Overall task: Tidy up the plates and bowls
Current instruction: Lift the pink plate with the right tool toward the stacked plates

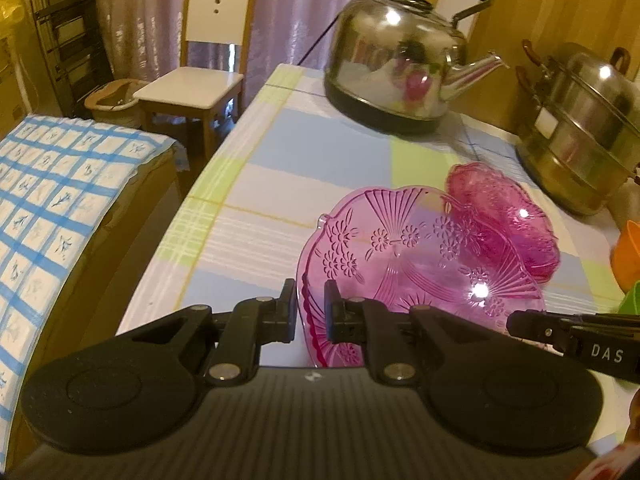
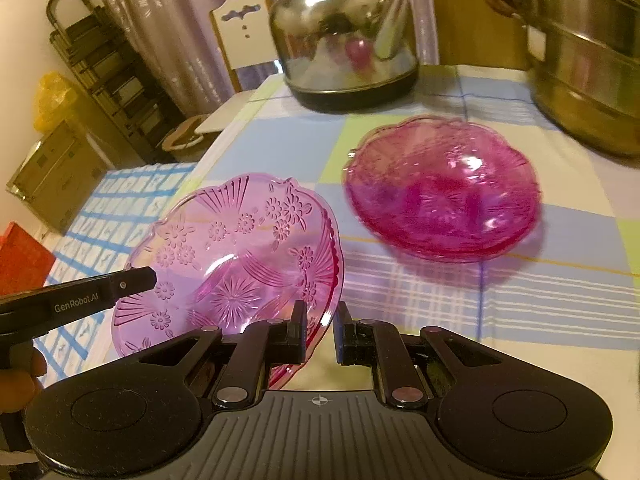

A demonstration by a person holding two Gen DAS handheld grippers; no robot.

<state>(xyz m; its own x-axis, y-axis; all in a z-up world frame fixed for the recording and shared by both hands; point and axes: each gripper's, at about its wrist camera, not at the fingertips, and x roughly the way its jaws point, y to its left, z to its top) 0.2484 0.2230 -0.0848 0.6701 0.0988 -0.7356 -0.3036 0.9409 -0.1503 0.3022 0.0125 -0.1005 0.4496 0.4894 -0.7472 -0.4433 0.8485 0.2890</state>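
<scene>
A light pink glass plate (image 1: pixel 400 256) with a pressed flower pattern is held tilted above the checked tablecloth (image 1: pixel 280 140). My left gripper (image 1: pixel 310 304) is shut on its near left rim. My right gripper (image 2: pixel 322 320) is shut on the opposite rim of the same plate (image 2: pixel 232 248). Each wrist view shows one finger of the other gripper, the right one's (image 1: pixel 532 324) and the left one's (image 2: pixel 134 282), at the plate's far edge. A stack of darker pink glass bowls (image 2: pixel 440 188) rests on the table just beyond, also visible as the same stack (image 1: pixel 504 216) behind the plate.
A steel kettle (image 1: pixel 400 52) stands at the back of the table and a steel steamer pot (image 1: pixel 580 128) at the back right. An orange cup (image 1: pixel 628 256) sits at the right edge. Off the table's left side are a chair (image 1: pixel 212 40) and a blue-checked bed cover (image 1: pixel 60 184).
</scene>
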